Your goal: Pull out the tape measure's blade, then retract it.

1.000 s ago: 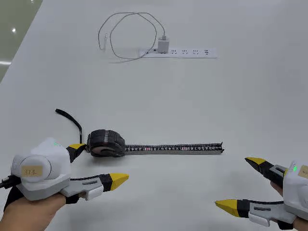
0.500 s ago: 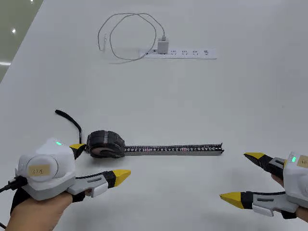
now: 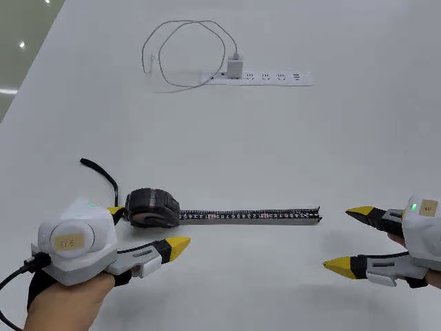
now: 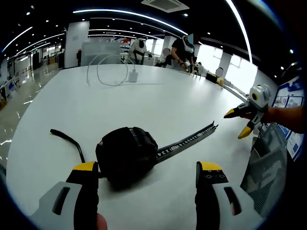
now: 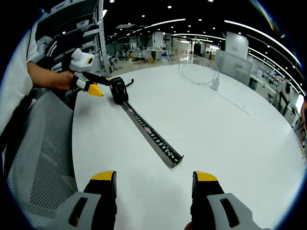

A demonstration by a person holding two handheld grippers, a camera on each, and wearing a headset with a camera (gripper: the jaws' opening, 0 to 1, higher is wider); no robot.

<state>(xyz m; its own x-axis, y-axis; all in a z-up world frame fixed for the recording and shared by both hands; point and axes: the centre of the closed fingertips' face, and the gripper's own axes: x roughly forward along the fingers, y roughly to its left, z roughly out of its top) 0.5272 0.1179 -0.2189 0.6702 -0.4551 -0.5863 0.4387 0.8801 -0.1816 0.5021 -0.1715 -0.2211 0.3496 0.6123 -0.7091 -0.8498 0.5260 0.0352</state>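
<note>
A black tape measure case lies on the white table, its blade pulled out to the right and lying flat. A black wrist strap trails off its left side. My left gripper is open, with the case just ahead between its yellow-tipped jaws, not touching it. My right gripper is open a short way right of the blade's end hook, holding nothing. The blade runs away from it toward the case.
A white power strip with a plugged-in charger and a looped white cable lies at the far side of the table. A mesh chair stands beside the table edge. Other people stand at a distant bench.
My left gripper has edged right and forward alongside the case. My right gripper has drifted right and up, a little farther from the blade's end. The tape lies as before.
</note>
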